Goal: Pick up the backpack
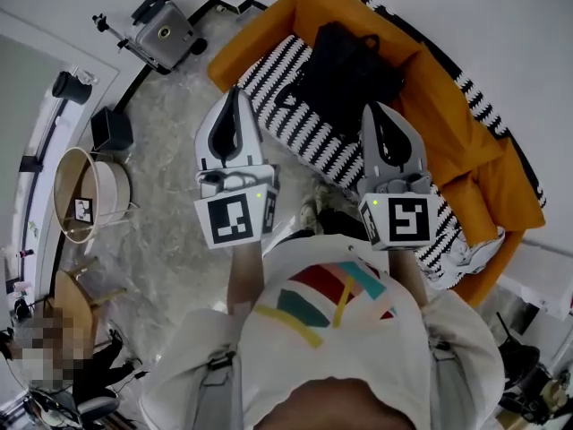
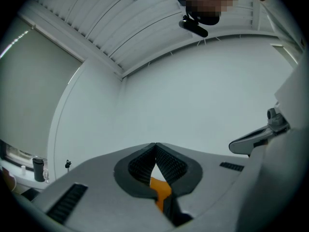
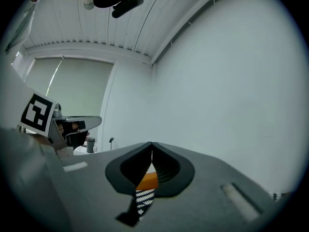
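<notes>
A black backpack (image 1: pixel 345 74) lies on the striped seat of an orange sofa (image 1: pixel 448 115), straps toward the back cushion. My left gripper (image 1: pixel 235 92) is shut and empty, hovering over the sofa's near left edge, short of the backpack. My right gripper (image 1: pixel 372 107) is also shut and empty, its tip over the backpack's right lower side in the head view. In the left gripper view the closed left gripper (image 2: pixel 155 145) points at a white wall, orange showing below. In the right gripper view the right gripper (image 3: pixel 152 143) is closed, with orange and stripes underneath.
A round wooden side table (image 1: pixel 85 195) and a black box (image 1: pixel 111 130) stand on the marble floor to the left. A grey machine on a stand (image 1: pixel 164 32) sits at the back left. A white cloth (image 1: pixel 466 253) lies at the sofa's right end.
</notes>
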The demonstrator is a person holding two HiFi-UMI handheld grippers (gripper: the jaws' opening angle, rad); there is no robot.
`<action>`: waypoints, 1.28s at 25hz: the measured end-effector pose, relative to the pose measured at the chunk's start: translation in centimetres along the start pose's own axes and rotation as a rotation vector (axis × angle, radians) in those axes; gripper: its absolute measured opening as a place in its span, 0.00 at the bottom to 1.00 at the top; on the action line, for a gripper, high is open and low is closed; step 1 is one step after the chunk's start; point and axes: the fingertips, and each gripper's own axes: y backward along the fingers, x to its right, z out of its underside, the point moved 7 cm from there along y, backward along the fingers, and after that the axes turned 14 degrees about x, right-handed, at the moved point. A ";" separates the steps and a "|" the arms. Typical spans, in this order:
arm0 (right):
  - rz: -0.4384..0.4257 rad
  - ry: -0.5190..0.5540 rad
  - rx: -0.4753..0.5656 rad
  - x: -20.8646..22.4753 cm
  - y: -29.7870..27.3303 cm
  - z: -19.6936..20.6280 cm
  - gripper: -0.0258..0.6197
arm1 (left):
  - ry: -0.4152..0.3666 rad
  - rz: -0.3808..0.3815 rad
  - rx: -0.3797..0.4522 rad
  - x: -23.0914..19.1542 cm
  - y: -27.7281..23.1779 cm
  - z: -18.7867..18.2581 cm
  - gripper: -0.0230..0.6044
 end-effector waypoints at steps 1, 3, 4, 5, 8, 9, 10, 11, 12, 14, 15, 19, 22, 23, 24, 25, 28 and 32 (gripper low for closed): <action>0.003 0.000 0.002 0.5 -0.3 0.1 0.05 | -0.003 0.001 0.000 0.2 -0.7 0.1 0.06; 0.012 0.000 0.012 1.9 -0.6 0.2 0.05 | -0.002 0.005 0.002 0.9 -2.1 0.5 0.06; 0.020 -0.002 0.018 2.7 -0.6 0.2 0.05 | 0.001 0.011 0.003 1.4 -2.8 0.7 0.06; 0.033 -0.005 0.023 3.6 -0.6 0.4 0.05 | 0.005 0.020 0.004 2.0 -3.5 0.9 0.06; 0.101 -0.021 0.016 6.2 -0.7 1.3 0.05 | 0.016 0.053 0.003 3.7 -5.2 1.7 0.06; 0.121 -0.023 0.009 6.8 -0.8 1.6 0.05 | 0.018 0.060 0.001 4.0 -5.6 1.9 0.06; 0.133 -0.024 0.004 7.2 -0.9 1.9 0.05 | 0.021 0.067 -0.003 4.3 -5.9 2.1 0.06; 0.139 -0.025 0.003 7.5 -0.9 2.0 0.05 | 0.024 0.076 -0.007 4.5 -6.1 2.4 0.06; 0.147 -0.027 0.003 7.7 -0.8 2.1 0.05 | 0.029 0.085 -0.011 4.6 -6.4 2.5 0.06; 0.174 -0.027 0.004 8.0 -1.0 2.1 0.05 | 0.040 0.104 -0.011 4.6 -7.3 2.9 0.06; 0.189 -0.023 0.007 8.1 -1.1 2.1 0.05 | 0.048 0.114 -0.011 4.6 -7.8 3.1 0.06; 0.245 0.015 0.014 8.4 -2.0 1.8 0.05 | 0.074 0.171 -0.011 4.4 -10.1 4.2 0.06; 0.290 0.040 0.028 8.5 -2.2 1.1 0.05 | 0.086 0.230 -0.007 4.7 -11.7 4.6 0.06; 0.308 0.048 0.031 8.6 -2.2 1.0 0.05 | 0.093 0.247 -0.004 4.8 -12.3 4.7 0.06; 0.325 0.056 0.032 8.8 -2.2 0.8 0.05 | 0.102 0.262 -0.001 5.0 -12.7 4.8 0.06; 0.342 0.064 0.033 8.9 -2.0 0.7 0.05 | 0.112 0.277 0.000 5.3 -13.0 5.0 0.06; 0.390 0.081 0.039 9.3 -1.8 0.6 0.05 | 0.135 0.323 0.006 5.9 -14.0 5.6 0.06; 0.393 0.106 0.031 9.9 -2.9 1.0 0.05 | 0.142 0.386 0.007 6.3 -15.7 6.7 0.06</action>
